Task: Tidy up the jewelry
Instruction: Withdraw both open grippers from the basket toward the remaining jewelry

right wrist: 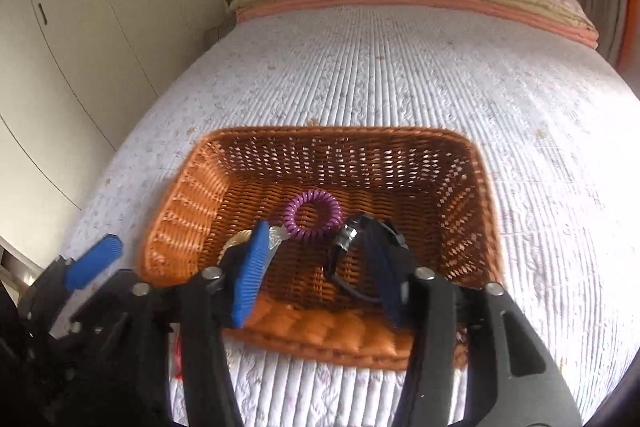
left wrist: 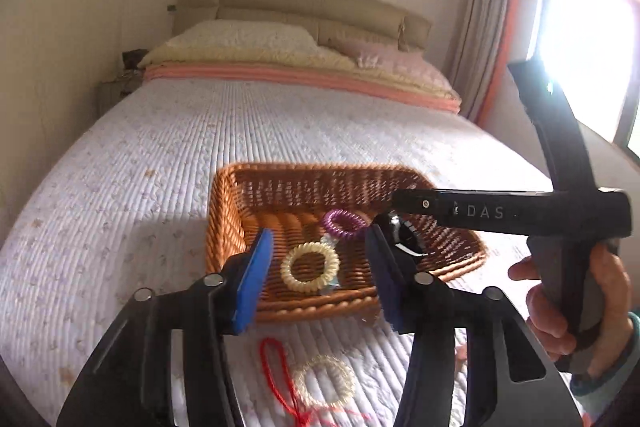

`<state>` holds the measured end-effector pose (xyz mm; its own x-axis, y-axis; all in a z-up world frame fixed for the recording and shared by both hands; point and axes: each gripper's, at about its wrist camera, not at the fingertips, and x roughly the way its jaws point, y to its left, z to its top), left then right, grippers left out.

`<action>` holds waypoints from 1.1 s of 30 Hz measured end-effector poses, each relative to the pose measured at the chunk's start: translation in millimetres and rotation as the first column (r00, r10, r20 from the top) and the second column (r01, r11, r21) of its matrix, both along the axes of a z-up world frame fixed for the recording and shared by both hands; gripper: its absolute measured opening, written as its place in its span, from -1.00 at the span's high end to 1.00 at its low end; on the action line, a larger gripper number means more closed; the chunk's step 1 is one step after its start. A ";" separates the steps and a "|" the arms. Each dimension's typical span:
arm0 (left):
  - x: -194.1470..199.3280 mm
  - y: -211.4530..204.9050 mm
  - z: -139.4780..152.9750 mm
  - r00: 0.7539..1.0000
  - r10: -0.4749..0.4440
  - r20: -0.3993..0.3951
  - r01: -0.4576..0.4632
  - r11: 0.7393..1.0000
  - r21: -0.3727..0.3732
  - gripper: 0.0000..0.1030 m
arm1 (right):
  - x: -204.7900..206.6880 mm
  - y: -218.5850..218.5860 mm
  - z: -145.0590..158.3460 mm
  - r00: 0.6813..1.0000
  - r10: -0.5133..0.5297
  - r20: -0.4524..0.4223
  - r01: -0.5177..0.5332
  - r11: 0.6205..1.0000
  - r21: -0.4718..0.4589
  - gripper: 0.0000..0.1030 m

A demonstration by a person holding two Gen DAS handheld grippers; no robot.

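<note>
Two grippers hang over the wicker basket [right wrist: 188, 195] on the quilted bed [left wrist: 120, 187], and both stand with their blue pads apart, pressing on nothing; the left gripper [left wrist: 318, 275] frames the cream coil ring [left wrist: 310, 267] lying flat on the basket floor, and the right gripper [right wrist: 320, 267] has a black watch-like piece [right wrist: 346, 247] between its pads, touching neither as far as I can tell; whether that piece already rests on the weave or is on its way down, the blur does not settle. I judge the step in hand to be the drop into the basket, with both pieces let go. Beside them lies the purple coil ring [right wrist: 313, 215], flat, its opening facing up, with a small silver piece [right wrist: 276, 239] just beside it. Outside the basket, on the quilt near its front rim, remain a gold coil ring [left wrist: 325, 381] and a red cord [left wrist: 276, 367]; the cord's long axis runs from near the basket back toward the camera, its loop end nearer the basket. The next move, I think, calls for drawing a gripper back over the rim and lowering it, jaws wide, across the thin cord or the ring's edge, since both lie flat on soft fabric that may bunch under the pads.
</note>
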<state>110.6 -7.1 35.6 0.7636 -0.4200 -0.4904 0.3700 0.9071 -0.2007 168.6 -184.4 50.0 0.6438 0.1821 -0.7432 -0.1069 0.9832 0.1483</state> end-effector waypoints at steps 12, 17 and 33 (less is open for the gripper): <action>-113.9 70.2 43.6 0.995 0.050 0.086 -0.046 0.998 -0.048 -0.03 | -131.3 -11.1 18.5 0.997 0.009 0.078 -0.015 0.997 0.075 0.06; -133.6 91.5 25.4 0.996 0.086 0.039 -0.084 0.995 -0.053 -0.03 | -166.2 -11.4 -8.9 0.999 -0.008 0.053 0.004 0.997 0.075 0.06; -97.0 112.9 -86.7 0.950 0.147 -0.275 -0.160 0.987 -0.027 -0.03 | -173.2 -35.0 -90.7 0.991 -0.093 -0.095 0.107 0.982 0.157 0.11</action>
<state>13.7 105.7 -51.2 0.6616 -0.3366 -0.6701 0.1523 0.9353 -0.3194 -4.6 -219.4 -40.6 0.5991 0.2420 -0.7632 0.0106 0.9507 0.3098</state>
